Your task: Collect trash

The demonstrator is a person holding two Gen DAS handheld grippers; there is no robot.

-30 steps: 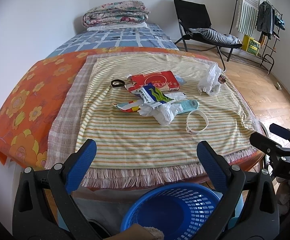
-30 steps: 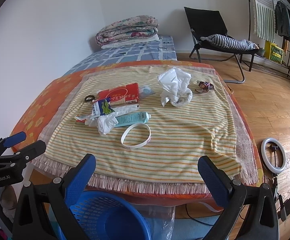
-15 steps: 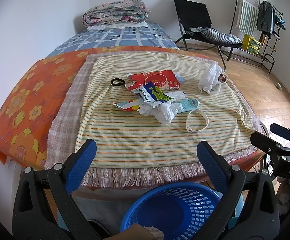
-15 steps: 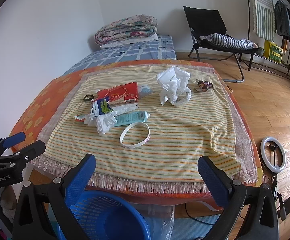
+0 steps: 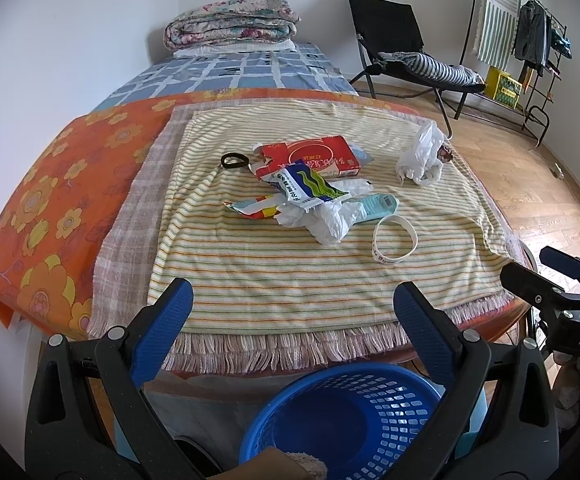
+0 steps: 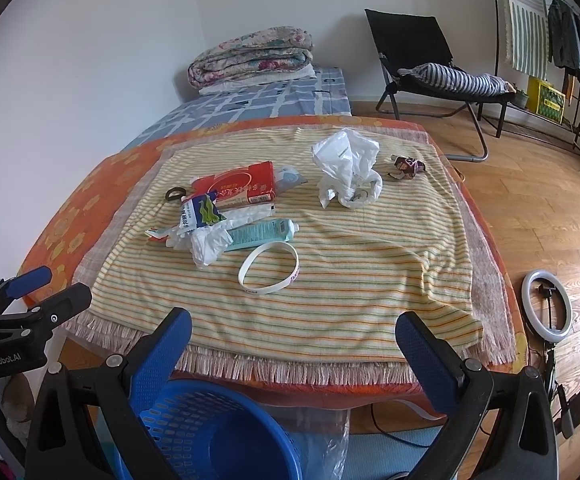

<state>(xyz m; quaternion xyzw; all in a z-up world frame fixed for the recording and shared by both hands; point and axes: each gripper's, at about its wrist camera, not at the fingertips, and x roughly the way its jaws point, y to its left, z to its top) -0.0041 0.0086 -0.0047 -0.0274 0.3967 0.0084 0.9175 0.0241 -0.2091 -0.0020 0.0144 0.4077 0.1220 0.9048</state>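
Left wrist view: both claws wait at the table's near edge, nothing picked up yet

Over the last second next to nothing has moved, only a slight creep toward the table, so collecting is still to begin. The left gripper (image 5: 292, 312) and right gripper (image 6: 292, 340) stand spread and empty. Trash heaps at 12 o'clock on the striped cloth (image 5: 249, 264): red cardboard box (image 5: 310, 156), crumpled white tissue (image 5: 326, 220), white rubber band (image 5: 394, 240). The round blue plastic basket (image 5: 342, 412) sits below at 6 o'clock. Only the right wrist view shows the small dark wrapper (image 6: 406, 165) behind the white plastic bag (image 6: 348, 168)
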